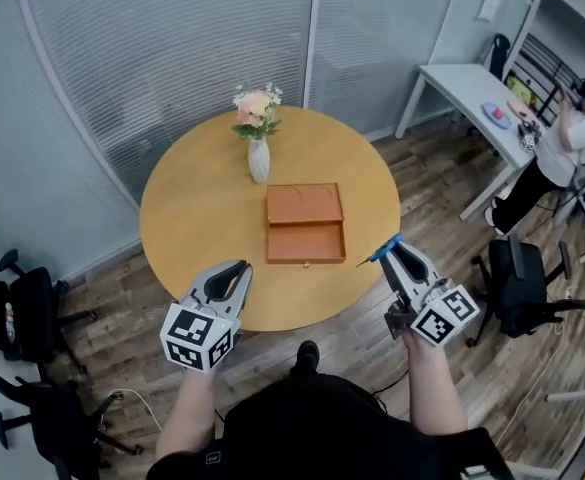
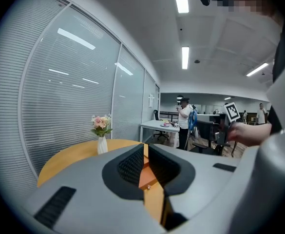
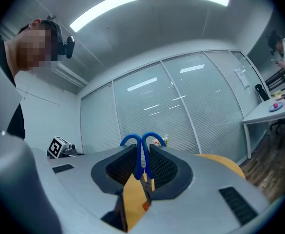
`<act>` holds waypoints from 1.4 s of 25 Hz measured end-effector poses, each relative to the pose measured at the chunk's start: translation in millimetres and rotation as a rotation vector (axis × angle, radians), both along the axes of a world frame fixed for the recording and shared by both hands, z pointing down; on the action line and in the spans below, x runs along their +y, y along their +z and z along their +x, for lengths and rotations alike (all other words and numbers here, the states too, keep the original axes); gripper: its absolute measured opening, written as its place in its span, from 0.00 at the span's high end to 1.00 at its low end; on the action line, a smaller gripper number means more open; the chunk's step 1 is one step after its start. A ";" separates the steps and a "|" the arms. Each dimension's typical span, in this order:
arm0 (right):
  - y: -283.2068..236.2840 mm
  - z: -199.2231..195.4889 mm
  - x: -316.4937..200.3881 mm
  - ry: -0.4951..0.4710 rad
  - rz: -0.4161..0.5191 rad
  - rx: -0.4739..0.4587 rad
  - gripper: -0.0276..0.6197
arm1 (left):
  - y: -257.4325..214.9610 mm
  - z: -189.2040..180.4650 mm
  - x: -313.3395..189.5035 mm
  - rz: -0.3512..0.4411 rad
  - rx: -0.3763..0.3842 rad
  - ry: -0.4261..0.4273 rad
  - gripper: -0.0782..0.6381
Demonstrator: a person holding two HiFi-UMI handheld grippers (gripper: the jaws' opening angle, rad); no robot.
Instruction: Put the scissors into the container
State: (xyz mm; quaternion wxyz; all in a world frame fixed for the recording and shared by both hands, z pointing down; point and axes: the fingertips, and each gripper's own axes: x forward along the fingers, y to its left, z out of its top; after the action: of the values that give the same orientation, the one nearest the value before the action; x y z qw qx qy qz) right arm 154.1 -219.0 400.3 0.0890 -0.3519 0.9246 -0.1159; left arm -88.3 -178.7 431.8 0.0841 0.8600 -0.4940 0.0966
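An orange-brown wooden container point(image 1: 305, 224) lies open at the middle of the round table point(image 1: 187, 208). My right gripper point(image 1: 396, 259) hovers over the table's right front edge, shut on blue-handled scissors point(image 1: 381, 251) whose dark blade tip points left toward the container. In the right gripper view the scissors point(image 3: 142, 149) stand between the pads, blue handle loops up. My left gripper point(image 1: 232, 280) hangs at the table's front edge, left of the container, its jaws together with nothing held. In the left gripper view a strip of the container point(image 2: 147, 177) shows through the narrow slit.
A white vase of pink flowers point(image 1: 258, 154) stands behind the container. Black office chairs sit at the left point(image 1: 22, 313) and right point(image 1: 520, 280). A white desk point(image 1: 467, 93) with a person point(image 1: 562, 153) beside it is at the back right. Glass partitions close the far side.
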 end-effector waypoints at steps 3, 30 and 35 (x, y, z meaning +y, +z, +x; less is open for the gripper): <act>2.6 12.3 -33.8 -0.012 0.001 -0.006 0.81 | -3.8 9.9 -30.9 0.004 -0.011 -0.012 0.84; 108.4 -69.9 -160.1 -0.049 -0.150 0.355 0.81 | 62.6 -34.1 -133.2 -0.163 0.075 0.034 0.84; 154.6 -91.3 -164.2 -0.099 -0.197 0.480 0.81 | 78.2 -46.6 -136.3 -0.192 0.092 0.018 0.84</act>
State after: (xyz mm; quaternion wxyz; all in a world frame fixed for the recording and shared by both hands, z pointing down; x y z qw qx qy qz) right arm 62.9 -383.2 554.9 -0.1733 -0.3306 0.9196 -0.1228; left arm -135.0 -315.0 510.0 0.1880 0.8559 -0.4702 0.1046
